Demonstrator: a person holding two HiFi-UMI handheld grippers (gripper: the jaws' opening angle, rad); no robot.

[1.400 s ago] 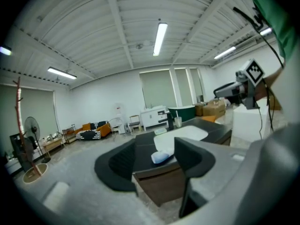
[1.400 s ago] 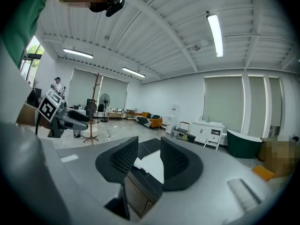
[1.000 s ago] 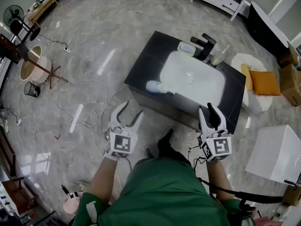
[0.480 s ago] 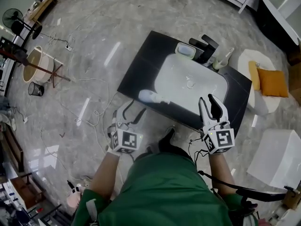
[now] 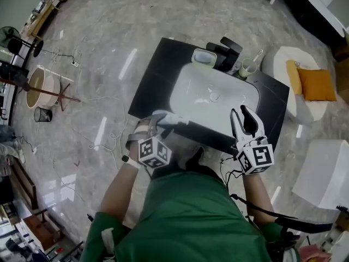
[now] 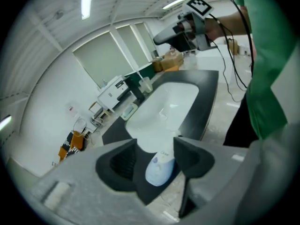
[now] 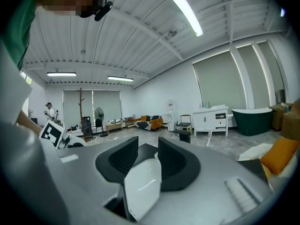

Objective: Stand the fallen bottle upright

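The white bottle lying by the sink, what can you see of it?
The white plastic-looking bottle lies on its side on the black countertop, at the white sink's near left corner, with its narrow cap end pointing along the sink's front rim. Its bluish base faces the left gripper, whose open jaws straddle it without clearly pressing.

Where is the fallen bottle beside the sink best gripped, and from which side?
Probably round its wide body, not the thin cap end. The bottle lies flat on the counter beside the sink, with its rounded base toward the left gripper, whose open jaws straddle it. Coming down from that base side lets the pads close across the body.
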